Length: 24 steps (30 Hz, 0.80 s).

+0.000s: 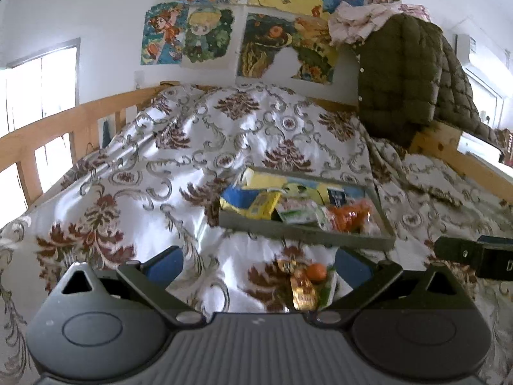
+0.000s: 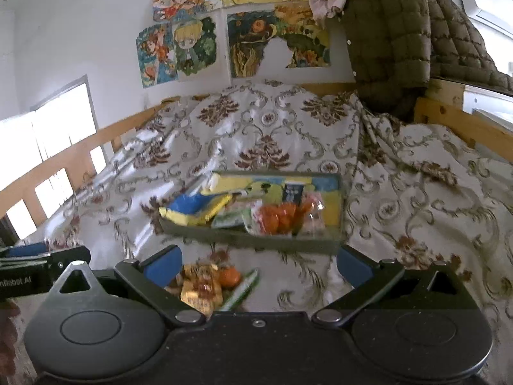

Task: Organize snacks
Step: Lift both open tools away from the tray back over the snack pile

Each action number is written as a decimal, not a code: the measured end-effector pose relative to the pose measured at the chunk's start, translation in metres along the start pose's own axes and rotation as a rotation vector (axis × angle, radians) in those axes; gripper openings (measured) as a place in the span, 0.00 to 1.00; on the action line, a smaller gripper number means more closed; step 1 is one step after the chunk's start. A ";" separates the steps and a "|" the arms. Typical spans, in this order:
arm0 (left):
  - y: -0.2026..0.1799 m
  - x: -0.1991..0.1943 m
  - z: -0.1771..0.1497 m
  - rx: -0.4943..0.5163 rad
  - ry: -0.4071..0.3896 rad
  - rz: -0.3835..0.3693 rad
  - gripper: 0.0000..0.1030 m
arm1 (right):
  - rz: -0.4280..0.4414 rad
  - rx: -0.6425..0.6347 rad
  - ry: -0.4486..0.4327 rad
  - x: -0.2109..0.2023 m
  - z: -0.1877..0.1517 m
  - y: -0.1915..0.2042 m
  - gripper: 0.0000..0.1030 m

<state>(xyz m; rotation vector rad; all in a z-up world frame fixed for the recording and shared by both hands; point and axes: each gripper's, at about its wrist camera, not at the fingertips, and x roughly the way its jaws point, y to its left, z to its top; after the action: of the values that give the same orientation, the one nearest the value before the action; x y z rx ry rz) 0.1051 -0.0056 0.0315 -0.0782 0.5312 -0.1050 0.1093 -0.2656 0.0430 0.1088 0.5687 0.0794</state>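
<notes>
A shallow grey tray point(image 1: 307, 235) point(image 2: 256, 240) lies on the patterned bedspread and holds a yellow-and-blue packet point(image 1: 250, 203) point(image 2: 195, 210), a green-white packet point(image 1: 296, 211) point(image 2: 232, 218) and a clear bag of orange snacks point(image 1: 349, 216) point(image 2: 279, 219). In front of the tray lie loose snacks: a golden wrapped packet point(image 1: 303, 290) point(image 2: 200, 288), a small orange round piece point(image 1: 315, 271) point(image 2: 229, 276) and a green-white stick point(image 2: 242, 290). My left gripper point(image 1: 258, 268) is open above them, nothing between its fingers. My right gripper point(image 2: 258, 264) is open too, the loose snacks near its left finger.
The bedspread point(image 1: 198, 147) covers a wooden-railed bed point(image 1: 57, 131). A dark green quilted jacket point(image 1: 407, 73) point(image 2: 394, 32) hangs over the headboard at the right. Posters point(image 1: 198, 35) cover the wall behind. The other gripper shows at each view's edge.
</notes>
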 end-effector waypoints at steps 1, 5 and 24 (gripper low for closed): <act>0.000 -0.002 -0.005 0.002 0.005 -0.002 1.00 | -0.008 0.003 0.004 -0.003 -0.007 0.001 0.99; 0.005 -0.007 -0.031 -0.007 0.020 0.002 1.00 | -0.050 0.022 0.041 -0.008 -0.033 0.004 0.99; -0.001 -0.004 -0.053 0.063 0.122 0.059 1.00 | -0.114 -0.017 0.187 -0.008 -0.075 0.018 0.99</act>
<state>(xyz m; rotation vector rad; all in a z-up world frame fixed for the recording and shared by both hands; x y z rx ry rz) 0.0741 -0.0086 -0.0121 0.0060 0.6514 -0.0690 0.0610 -0.2427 -0.0138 0.0529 0.7600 -0.0169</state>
